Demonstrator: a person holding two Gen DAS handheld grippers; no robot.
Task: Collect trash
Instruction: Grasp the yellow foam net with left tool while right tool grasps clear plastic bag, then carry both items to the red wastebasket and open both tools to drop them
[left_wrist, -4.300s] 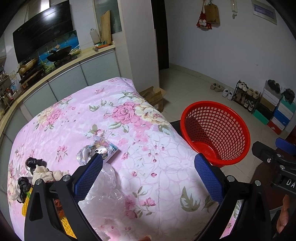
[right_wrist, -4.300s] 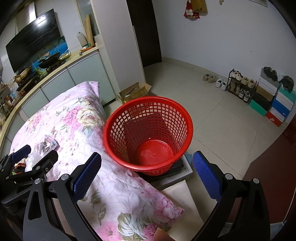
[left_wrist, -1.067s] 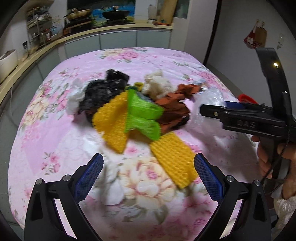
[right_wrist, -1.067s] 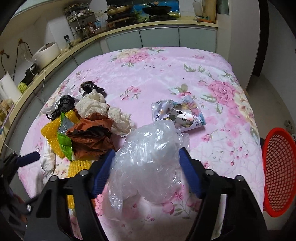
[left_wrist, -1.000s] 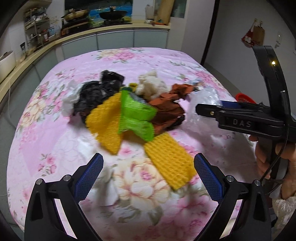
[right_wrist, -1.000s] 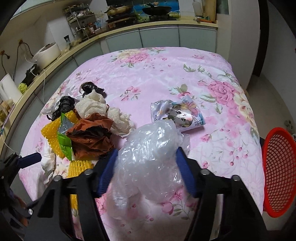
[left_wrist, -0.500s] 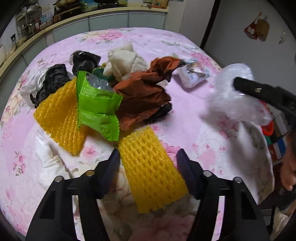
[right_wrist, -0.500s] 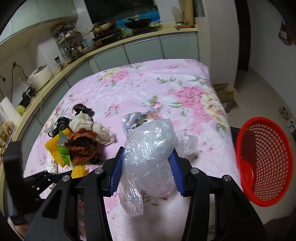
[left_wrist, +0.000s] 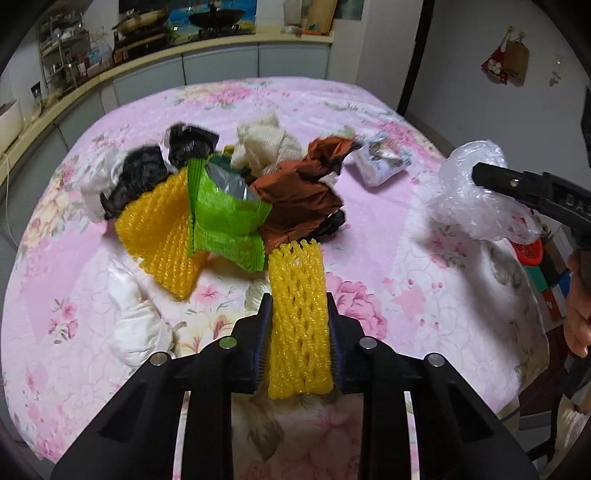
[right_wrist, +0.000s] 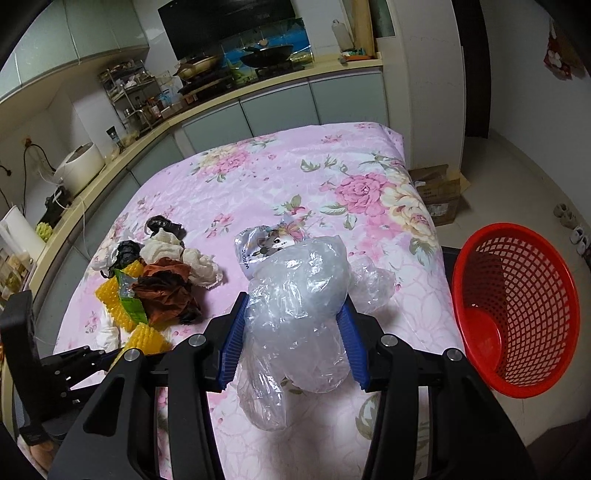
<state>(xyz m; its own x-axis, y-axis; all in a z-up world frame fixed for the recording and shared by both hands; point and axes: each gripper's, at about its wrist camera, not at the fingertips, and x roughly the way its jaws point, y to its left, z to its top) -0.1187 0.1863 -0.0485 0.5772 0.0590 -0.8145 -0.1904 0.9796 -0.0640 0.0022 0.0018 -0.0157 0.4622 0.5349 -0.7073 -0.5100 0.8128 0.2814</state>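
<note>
The yellow foam net (left_wrist: 298, 317) is being squeezed between the closing jaws of the left gripper (left_wrist: 298, 343), and its sides are already being pressed by the pads; it is judged to be very light, soft and springy, so a hold across its middle width is being favoured over a hold at an end. It is being seen as a bright yellow open-mesh sleeve lying on the floral cloth (left_wrist: 369, 110), just beside the green wrapper (left_wrist: 225, 218) at the near edge of the litter heap. The clear plastic bag (right_wrist: 295, 306) is being pinched by the right gripper (right_wrist: 293, 339), with crumpled film bulging above and below the pads; it is judged light, slippery and easily deformed. The red basket (right_wrist: 517, 314) is being shown beyond the cloth's edge, near the bag.
</note>
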